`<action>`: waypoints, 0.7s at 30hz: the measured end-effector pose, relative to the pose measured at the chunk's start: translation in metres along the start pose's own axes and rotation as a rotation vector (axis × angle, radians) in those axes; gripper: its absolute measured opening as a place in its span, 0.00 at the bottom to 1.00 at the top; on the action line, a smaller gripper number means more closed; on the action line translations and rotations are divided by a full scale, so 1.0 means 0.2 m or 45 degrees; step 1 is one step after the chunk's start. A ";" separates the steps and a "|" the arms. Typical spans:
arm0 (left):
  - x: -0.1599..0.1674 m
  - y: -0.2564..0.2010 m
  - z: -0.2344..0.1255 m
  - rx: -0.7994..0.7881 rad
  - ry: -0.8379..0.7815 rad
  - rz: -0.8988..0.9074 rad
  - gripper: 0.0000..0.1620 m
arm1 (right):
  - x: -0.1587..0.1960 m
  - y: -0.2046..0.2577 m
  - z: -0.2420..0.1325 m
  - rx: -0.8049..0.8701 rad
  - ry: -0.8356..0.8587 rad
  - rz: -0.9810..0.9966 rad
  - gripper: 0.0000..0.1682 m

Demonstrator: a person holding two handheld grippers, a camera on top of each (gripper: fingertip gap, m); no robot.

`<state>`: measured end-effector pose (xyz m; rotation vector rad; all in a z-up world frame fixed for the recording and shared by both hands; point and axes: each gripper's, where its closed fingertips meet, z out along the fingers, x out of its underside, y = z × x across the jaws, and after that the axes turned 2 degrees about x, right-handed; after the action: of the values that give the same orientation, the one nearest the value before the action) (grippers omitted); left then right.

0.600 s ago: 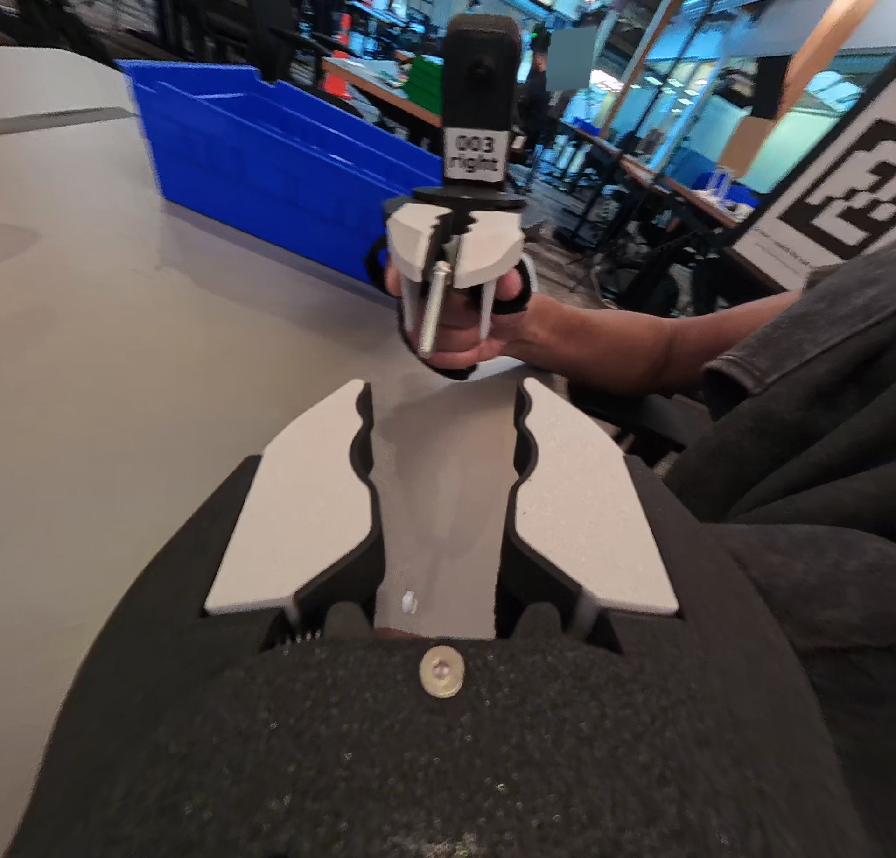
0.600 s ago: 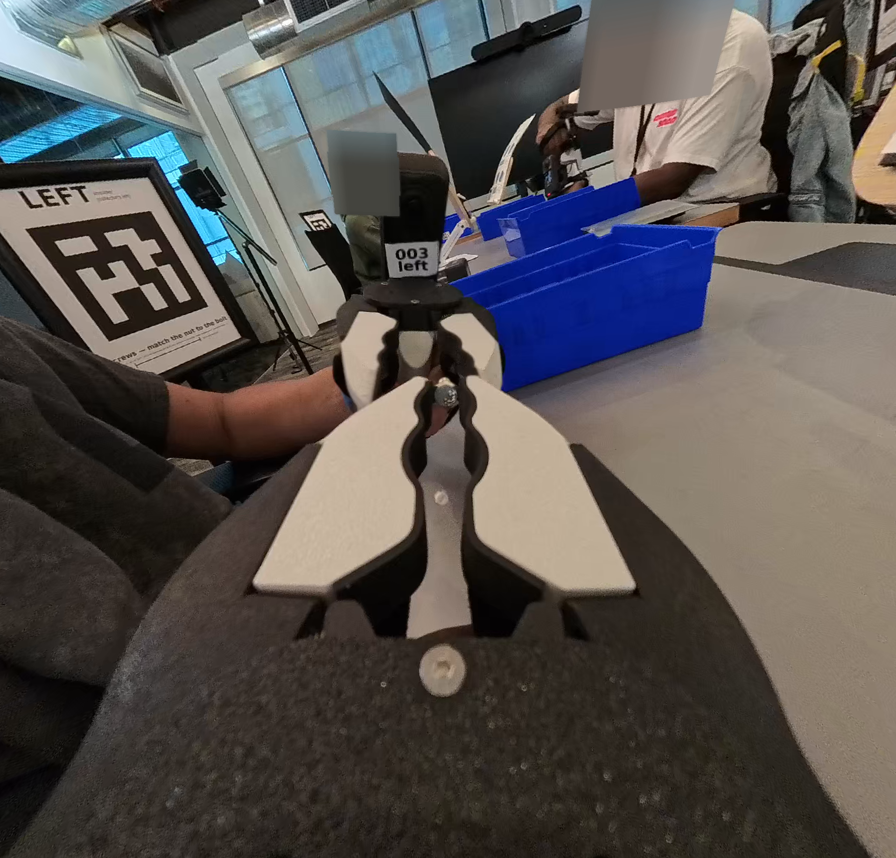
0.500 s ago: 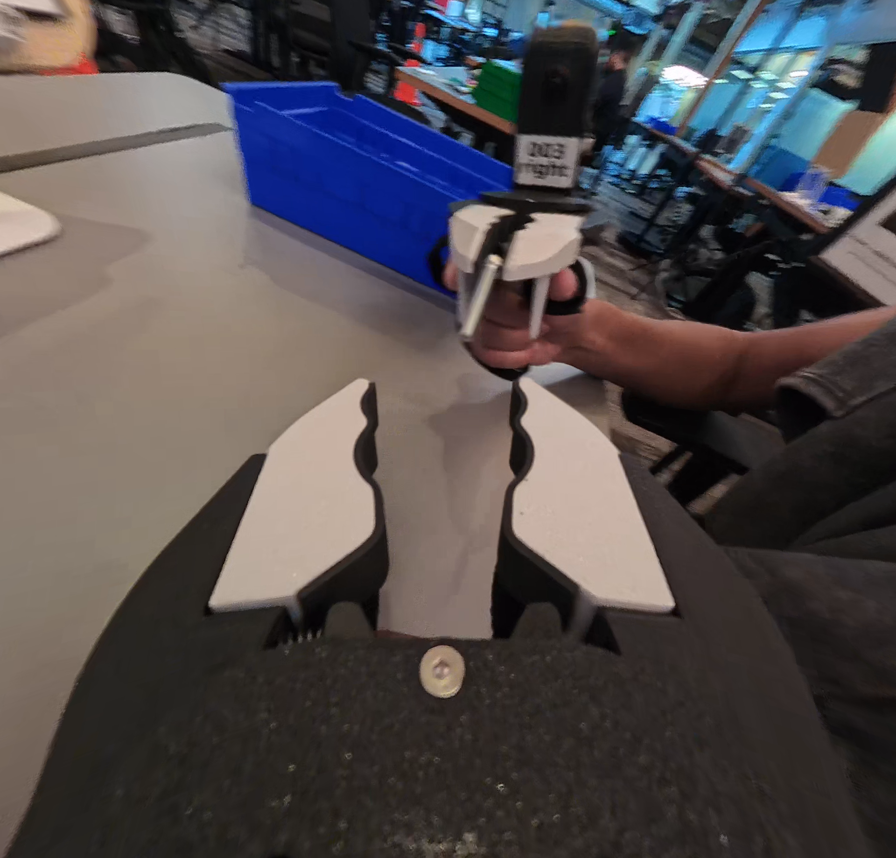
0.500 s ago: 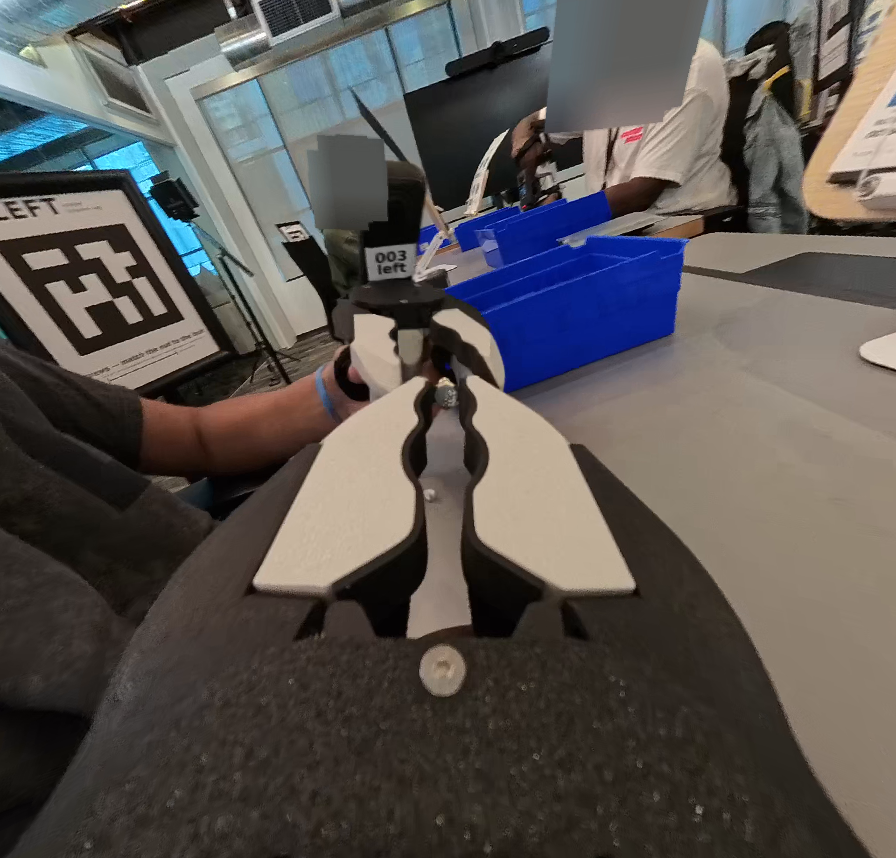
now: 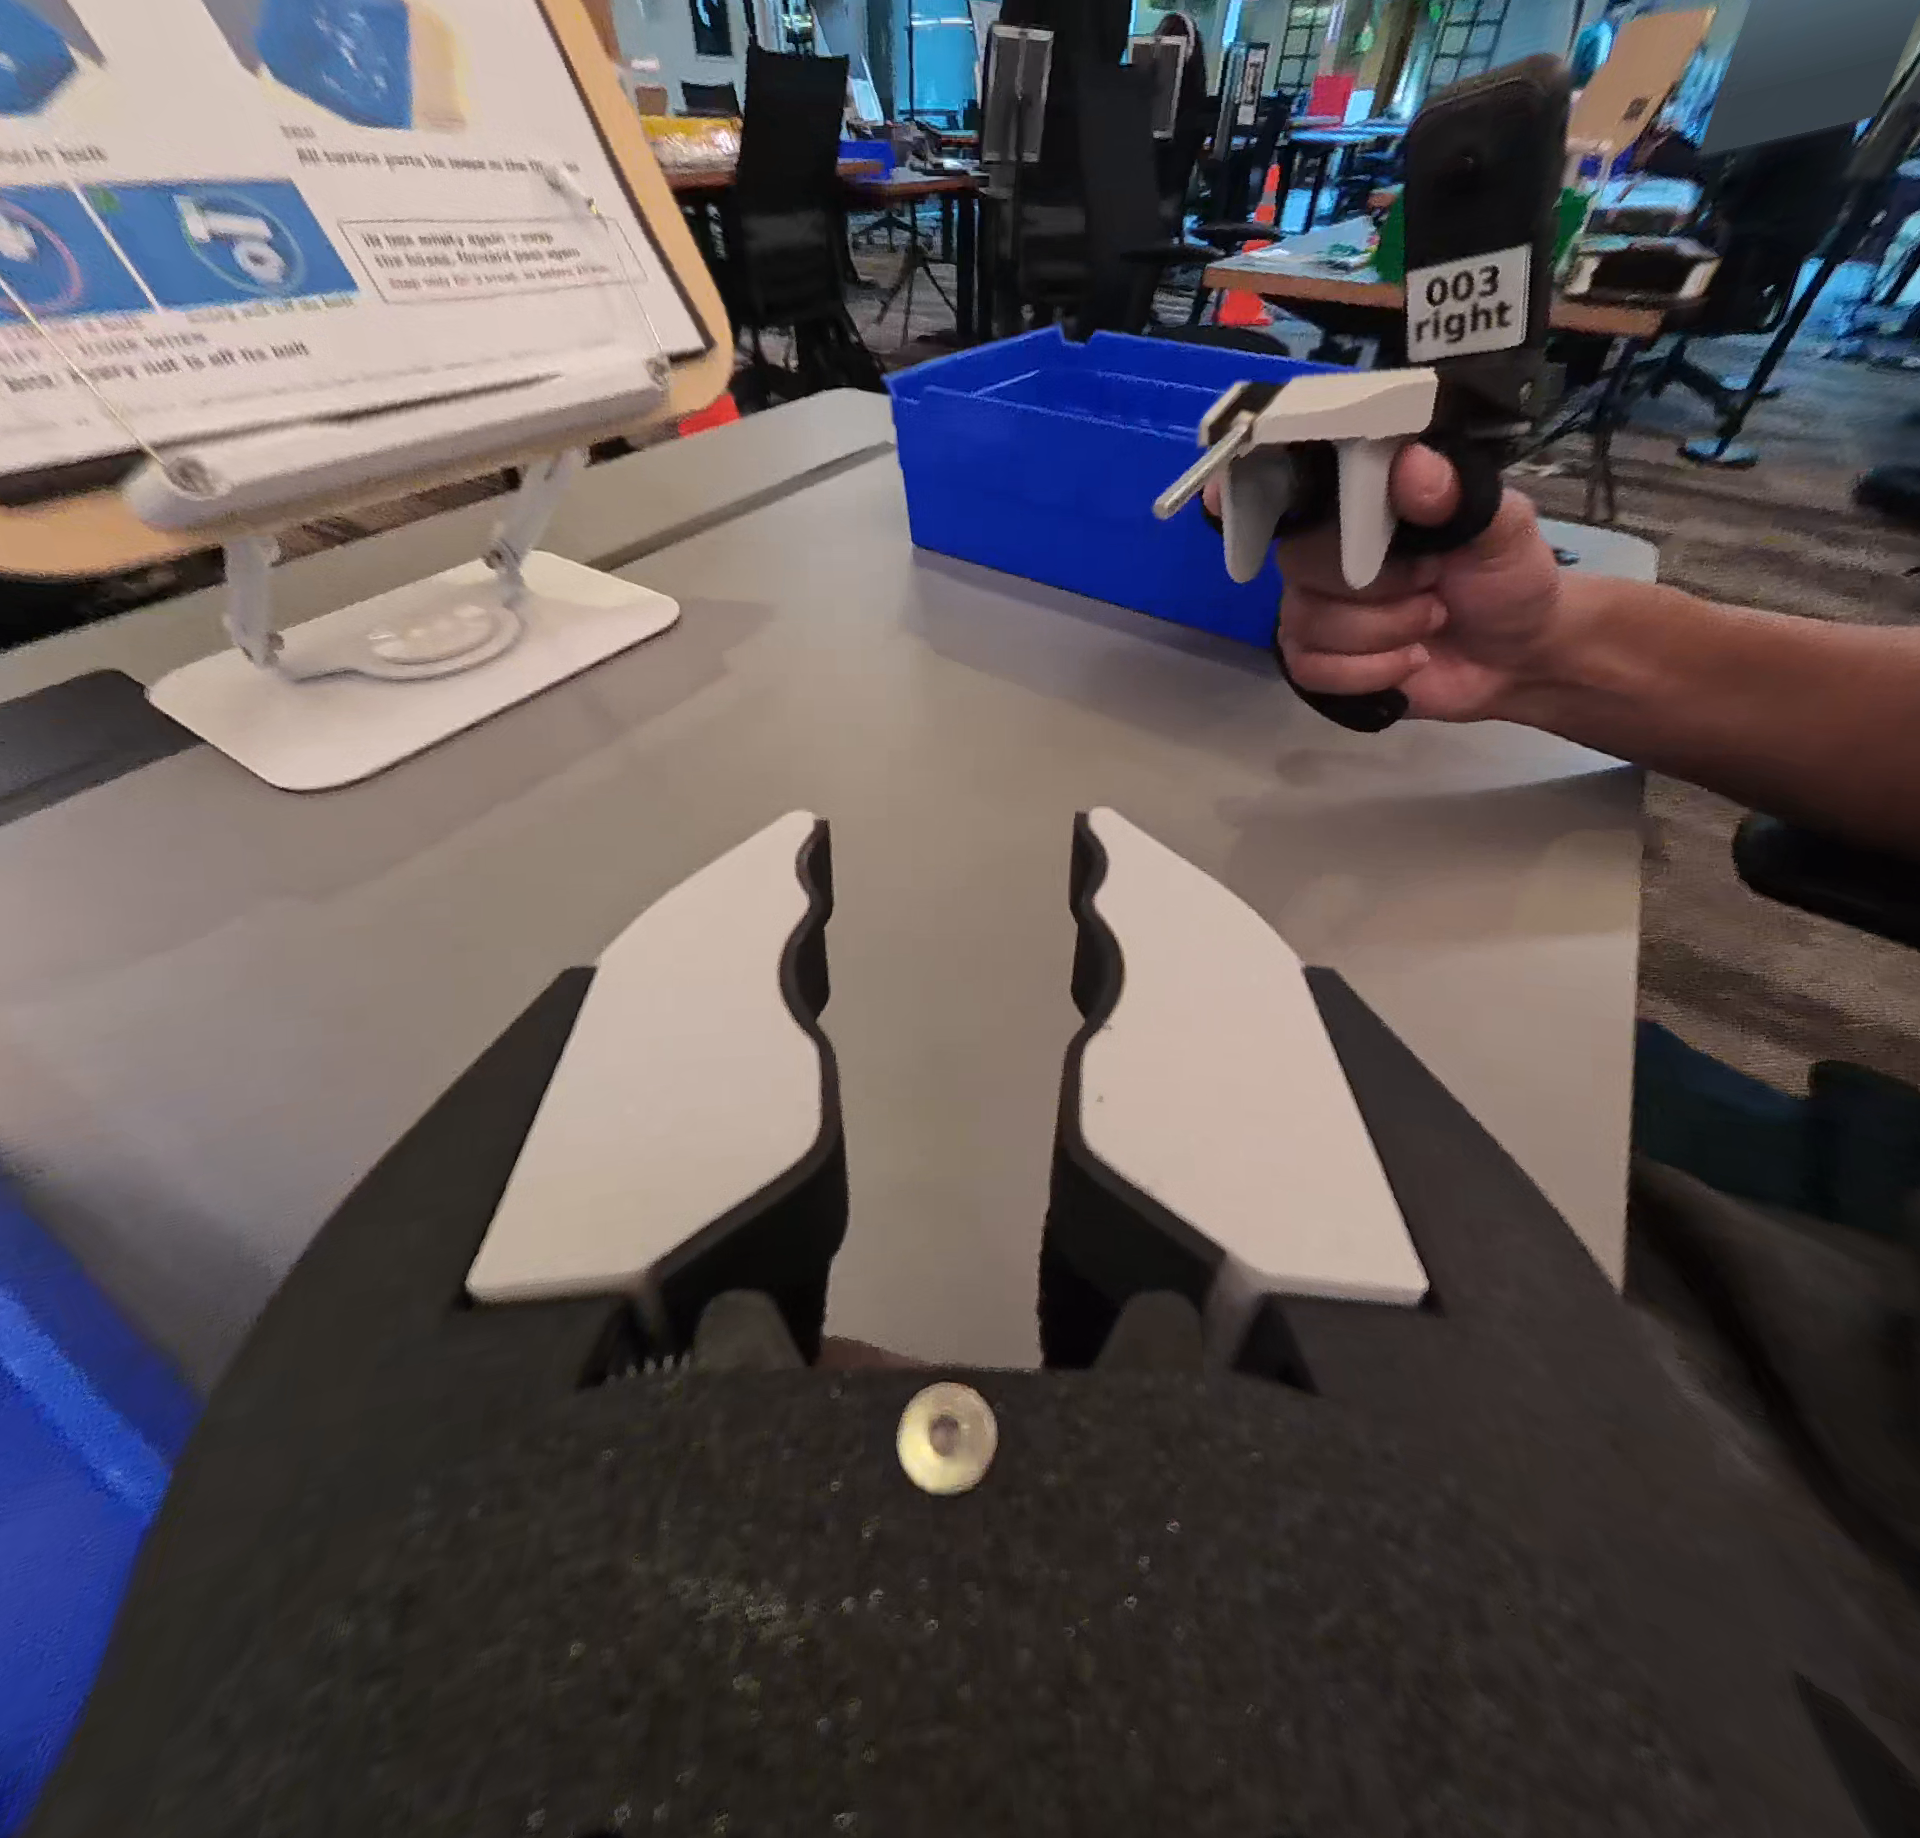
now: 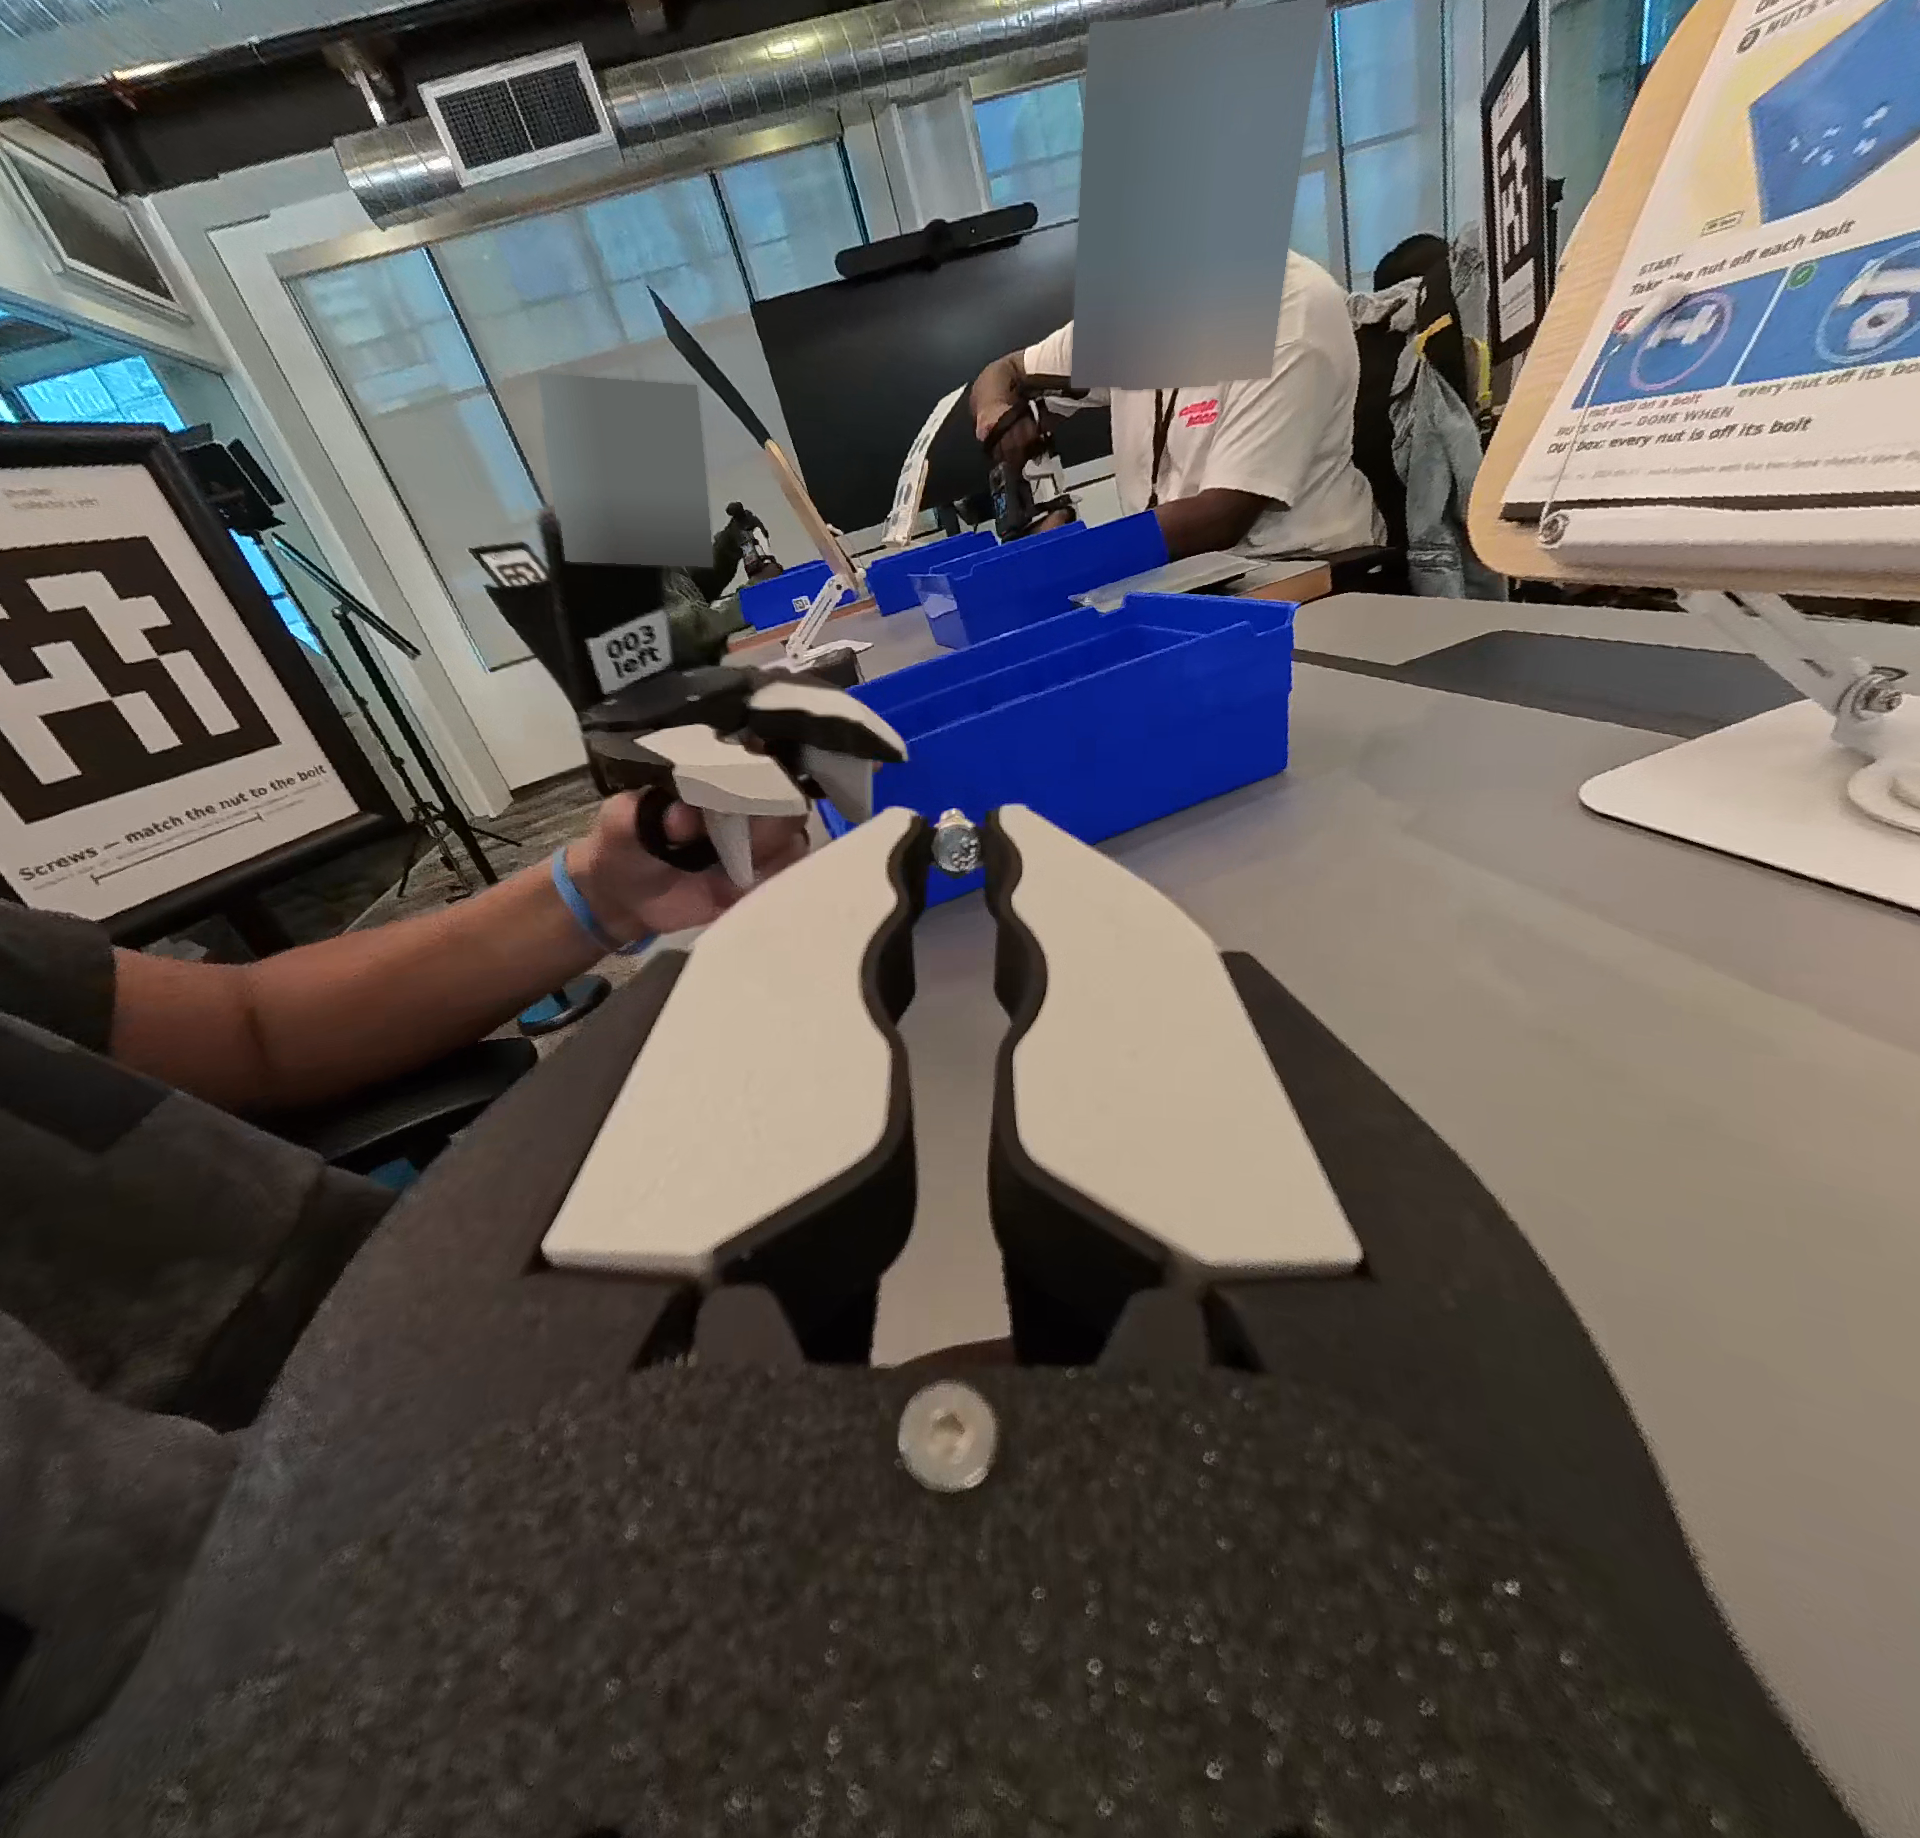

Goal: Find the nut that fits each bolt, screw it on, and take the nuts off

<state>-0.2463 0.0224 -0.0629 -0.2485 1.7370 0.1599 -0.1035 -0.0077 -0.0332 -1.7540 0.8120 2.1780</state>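
My right gripper (image 6: 954,827) is shut on a silver bolt (image 6: 954,846) by its head, held above the grey table (image 6: 1558,1009). In the left wrist view the right gripper (image 5: 1226,427) shows at the upper right with the bolt (image 5: 1184,484) slanting down to the left from its tips. My left gripper (image 5: 948,832) is open and empty above the table (image 5: 935,708). It also shows in the right wrist view (image 6: 873,739), open, to the left of the bolt. No nut is in view.
A blue bin (image 5: 1060,458) stands on the table behind the right gripper; in the right wrist view a blue bin (image 6: 1091,697) stands beyond the bolt. An instruction board on a white stand (image 5: 416,645) is at the back left. Part of another blue bin (image 5: 62,1476) is at the lower left. People sit at far tables. There is about 15 centimetres between the tips of the two grippers.
Both grippers have swung round toward the instruction board and apart from facing each other. The right gripper still holds the bolt; the left stays open.
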 end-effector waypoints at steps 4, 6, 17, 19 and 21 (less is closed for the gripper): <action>0.02 -0.02 0.04 0.110 0.016 -0.080 0.27 | 0.00 -0.01 0.00 0.005 0.008 0.001 0.06; 0.00 -0.06 0.05 0.133 0.003 -0.067 0.28 | 0.00 0.00 0.00 0.011 0.016 -0.019 0.06; 0.00 -0.29 0.10 0.190 0.056 -0.019 0.29 | -0.29 -0.06 -0.14 0.273 0.108 -0.180 0.06; 0.03 -0.31 0.11 0.178 0.093 0.018 0.30 | -0.46 -0.14 -0.31 0.456 0.183 -0.256 0.06; 0.05 -0.33 0.11 0.190 0.118 0.028 0.31 | -0.55 -0.26 -0.51 0.621 0.322 -0.224 0.06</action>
<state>-0.2103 -0.0362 -0.0756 -0.1291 1.8344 0.0351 0.0352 -0.0035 0.0437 -1.7739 1.0887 1.5013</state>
